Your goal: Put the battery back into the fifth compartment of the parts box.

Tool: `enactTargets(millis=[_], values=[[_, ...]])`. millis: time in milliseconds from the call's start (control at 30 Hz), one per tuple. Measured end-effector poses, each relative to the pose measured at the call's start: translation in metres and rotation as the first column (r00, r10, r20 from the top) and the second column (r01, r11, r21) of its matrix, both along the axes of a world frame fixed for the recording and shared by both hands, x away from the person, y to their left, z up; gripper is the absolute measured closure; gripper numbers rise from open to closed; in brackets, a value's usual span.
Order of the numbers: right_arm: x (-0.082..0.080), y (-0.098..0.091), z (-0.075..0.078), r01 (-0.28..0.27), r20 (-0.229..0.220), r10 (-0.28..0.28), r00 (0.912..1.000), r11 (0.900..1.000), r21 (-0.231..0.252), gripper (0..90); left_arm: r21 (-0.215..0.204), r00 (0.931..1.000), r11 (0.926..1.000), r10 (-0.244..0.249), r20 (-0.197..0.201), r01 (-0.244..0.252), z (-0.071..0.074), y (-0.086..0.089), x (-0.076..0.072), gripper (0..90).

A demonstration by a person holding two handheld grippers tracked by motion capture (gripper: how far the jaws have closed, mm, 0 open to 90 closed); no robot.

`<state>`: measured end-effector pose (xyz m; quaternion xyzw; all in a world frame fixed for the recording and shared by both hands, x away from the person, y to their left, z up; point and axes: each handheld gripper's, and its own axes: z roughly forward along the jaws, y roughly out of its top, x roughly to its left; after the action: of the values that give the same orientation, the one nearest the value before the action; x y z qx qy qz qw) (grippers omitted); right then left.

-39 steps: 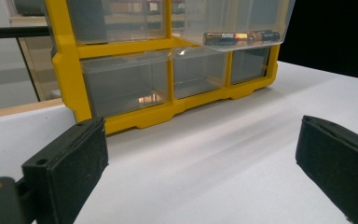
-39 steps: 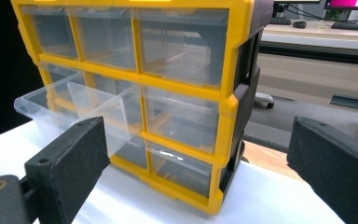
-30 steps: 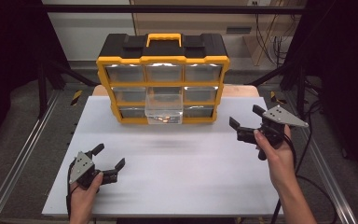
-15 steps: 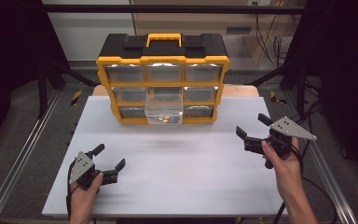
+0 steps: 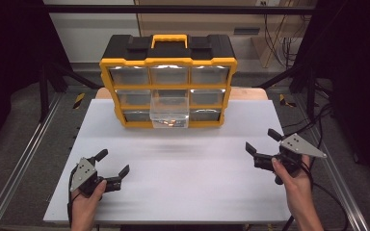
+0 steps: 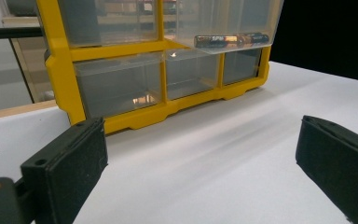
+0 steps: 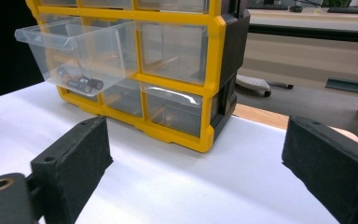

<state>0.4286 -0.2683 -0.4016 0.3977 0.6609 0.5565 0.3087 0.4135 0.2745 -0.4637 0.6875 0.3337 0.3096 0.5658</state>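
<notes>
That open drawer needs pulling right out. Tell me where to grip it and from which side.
Grip the clear drawer by its front lip, coming from the front. It juts from the organizer's middle column; its sides stay partly inside the yellow frame, so the lip is likely easiest.

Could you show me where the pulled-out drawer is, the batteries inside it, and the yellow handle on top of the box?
pulled-out drawer (image 5: 169, 111): high view, its clear front wall.
batteries (image 6: 230, 40): left gripper view, the middle of their length.
yellow handle (image 5: 169, 38): high view, its top bar.
</notes>
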Motion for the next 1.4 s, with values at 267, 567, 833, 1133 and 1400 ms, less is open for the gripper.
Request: enactTargets(millis=[267,567,833,1133,1400], values=[[-0.007,-0.004,-0.019,0.019,-0.006,-0.019,0.9998,0.9998,-0.008,4.6,-0.015,1.0000,0.9999,-0.002,-0.003,0.002,0.001,0.002,-0.001,1.8],[-0.011,-0.004,-0.045,0.020,-0.031,-0.020,0.9993,0.9997,0.010,4.7,-0.026,0.9998,0.9995,-0.016,-0.006,0.016,0.001,0.003,-0.002,1.7],[-0.012,0.003,-0.061,0.000,-0.038,0.001,0.9993,0.9990,0.044,4.8,-0.029,0.9992,0.9988,-0.040,-0.007,0.040,0.001,0.004,-0.002,1.7],[-0.010,0.022,-0.075,-0.040,-0.038,0.042,0.9984,0.9974,0.061,5.3,-0.033,0.9986,0.9981,-0.053,-0.010,0.052,0.003,0.008,-0.004,1.6],[-0.007,0.034,-0.075,-0.074,-0.028,0.076,0.9967,0.9951,0.065,5.3,-0.029,0.9970,0.9968,-0.075,-0.019,0.074,0.003,0.006,-0.004,1.7]])
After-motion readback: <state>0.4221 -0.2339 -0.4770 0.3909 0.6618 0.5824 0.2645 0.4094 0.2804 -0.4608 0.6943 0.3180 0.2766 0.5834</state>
